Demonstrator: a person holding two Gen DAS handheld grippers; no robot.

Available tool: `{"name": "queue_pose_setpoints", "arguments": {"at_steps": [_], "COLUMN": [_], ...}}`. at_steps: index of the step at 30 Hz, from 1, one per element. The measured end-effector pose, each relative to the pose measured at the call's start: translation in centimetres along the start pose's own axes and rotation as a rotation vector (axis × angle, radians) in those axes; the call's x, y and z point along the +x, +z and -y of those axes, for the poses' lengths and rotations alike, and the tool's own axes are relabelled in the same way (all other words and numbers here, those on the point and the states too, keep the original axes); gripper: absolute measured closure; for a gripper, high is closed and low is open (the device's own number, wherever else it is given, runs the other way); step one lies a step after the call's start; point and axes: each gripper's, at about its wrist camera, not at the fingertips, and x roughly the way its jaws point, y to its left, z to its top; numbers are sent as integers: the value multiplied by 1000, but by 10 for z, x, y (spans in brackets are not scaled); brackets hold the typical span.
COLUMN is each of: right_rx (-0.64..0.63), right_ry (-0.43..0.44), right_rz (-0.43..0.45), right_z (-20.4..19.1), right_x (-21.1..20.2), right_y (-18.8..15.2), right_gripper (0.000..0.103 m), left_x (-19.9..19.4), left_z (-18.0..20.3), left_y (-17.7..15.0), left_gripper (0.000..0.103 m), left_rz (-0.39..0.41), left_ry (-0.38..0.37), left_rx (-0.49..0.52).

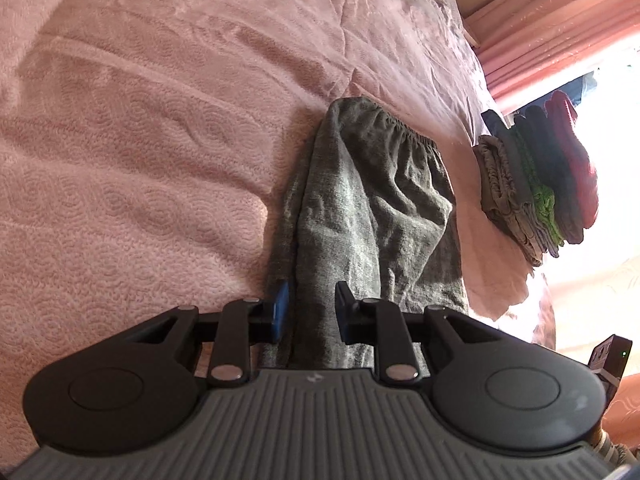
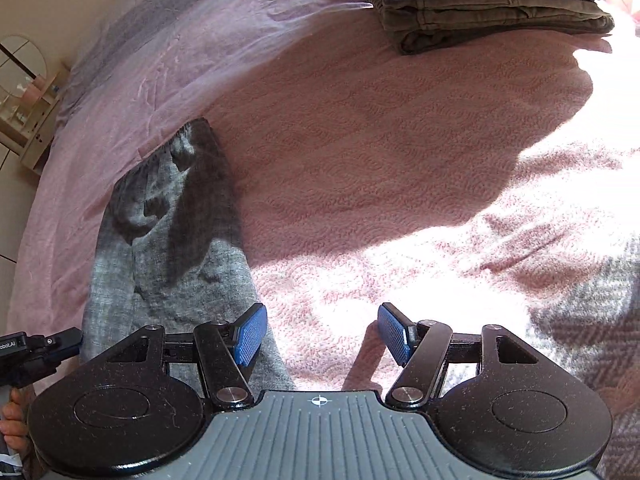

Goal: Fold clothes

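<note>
grey trousers [image 1: 372,208] lie lengthwise on pink bedspread [image 1: 140,140], near folded stack [image 1: 536,184]. left gripper [image 1: 310,312] jaws slightly apart over a fabric ridge, not pinching. right gripper [image 2: 320,334] open, empty. risk: closing now grabs one layer, skewing the fold.

Hard sunlight is pouring in past the curtain [image 1: 560,28], blowing out the bedspread [image 2: 400,280] in white glare; a deep shadow is crossing it, and fisheye bending is curving every edge.
</note>
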Motion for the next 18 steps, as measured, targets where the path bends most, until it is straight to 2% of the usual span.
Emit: {"name": "queue_pose_setpoints", "arguments": {"at_steps": [3, 5, 7, 12, 13, 14, 18], "right_rx": [10, 14, 14, 17, 17, 16, 11], "right_ry": [0, 1, 1, 2, 1, 0, 0], "right_rz": [0, 0, 0, -2, -3, -3, -2], "right_z": [1, 1, 1, 3, 3, 3, 1], "right_x": [-2, -2, -2, -1, -1, -1, -1], "right_y": [-4, -6, -7, -9, -9, -9, -9], "right_gripper": [38, 38, 38, 38, 38, 38, 38], "left_x": [2, 7, 11, 16, 16, 16, -2], "left_z": [4, 3, -2, -13, -14, -15, -3], "left_y": [-1, -3, -5, -6, -7, -7, -10], "left_gripper": [87, 87, 87, 88, 91, 99, 100], "left_rz": [-16, -33, -36, -27, -28, -27, 40], "left_ry": [-9, 13, 17, -29, -36, -43, -17], "left_rx": [17, 22, -2, -67, -71, -72, 3]}}
